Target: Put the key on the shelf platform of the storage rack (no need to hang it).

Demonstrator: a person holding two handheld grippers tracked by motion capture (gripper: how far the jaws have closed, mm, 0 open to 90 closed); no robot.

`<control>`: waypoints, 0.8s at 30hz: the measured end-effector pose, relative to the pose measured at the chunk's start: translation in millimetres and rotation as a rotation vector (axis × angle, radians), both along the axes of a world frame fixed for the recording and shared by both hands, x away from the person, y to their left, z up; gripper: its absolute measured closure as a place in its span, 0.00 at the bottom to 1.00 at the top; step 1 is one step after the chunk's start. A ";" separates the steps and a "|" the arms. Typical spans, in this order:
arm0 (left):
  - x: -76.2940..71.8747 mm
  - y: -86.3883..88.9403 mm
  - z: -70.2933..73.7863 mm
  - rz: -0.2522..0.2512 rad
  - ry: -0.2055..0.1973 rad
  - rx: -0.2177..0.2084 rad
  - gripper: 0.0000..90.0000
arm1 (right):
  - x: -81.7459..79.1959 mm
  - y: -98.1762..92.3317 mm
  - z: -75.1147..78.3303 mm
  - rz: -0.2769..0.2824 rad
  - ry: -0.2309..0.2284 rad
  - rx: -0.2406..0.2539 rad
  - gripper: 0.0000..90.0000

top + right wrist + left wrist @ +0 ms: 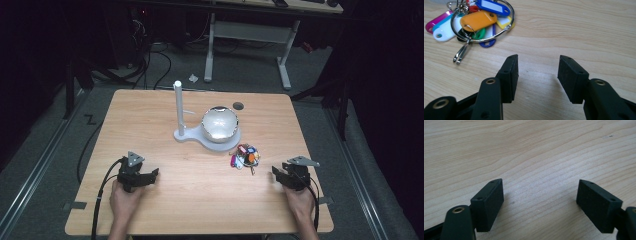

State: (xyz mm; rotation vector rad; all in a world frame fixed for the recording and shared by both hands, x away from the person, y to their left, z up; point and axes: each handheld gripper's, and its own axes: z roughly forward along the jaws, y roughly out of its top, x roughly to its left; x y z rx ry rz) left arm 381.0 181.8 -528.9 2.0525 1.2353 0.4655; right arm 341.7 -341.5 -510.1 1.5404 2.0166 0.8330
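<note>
Our right gripper (283, 173) rests low on the wooden table (200, 200) in the high view, jaws apart and empty, near a bunch of coloured key tags (245, 155) lying just in front of a silver bowl (219, 123) on a white stand (180, 134); our left gripper (145, 176) sits well apart at the near left. In the left gripper view, we see its jaws spread wide over bare wood. In the right gripper view, our jaws stand part-open with nothing between them, the key tags (477, 21) on their metal ring (506, 27) ahead to the left.
</note>
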 end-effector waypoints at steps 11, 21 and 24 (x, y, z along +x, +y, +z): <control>0.0 0.0 0.0 0.000 0.000 0.000 0.25 | -0.9 9.1 2.7 0.040 -0.008 0.030 0.63; 0.0 0.0 0.0 0.000 0.000 0.000 0.25 | 3.2 22.2 10.4 0.087 -0.015 0.025 0.65; 0.0 0.0 0.0 0.000 0.000 0.000 0.25 | 5.1 26.9 12.1 0.108 -0.022 0.025 0.65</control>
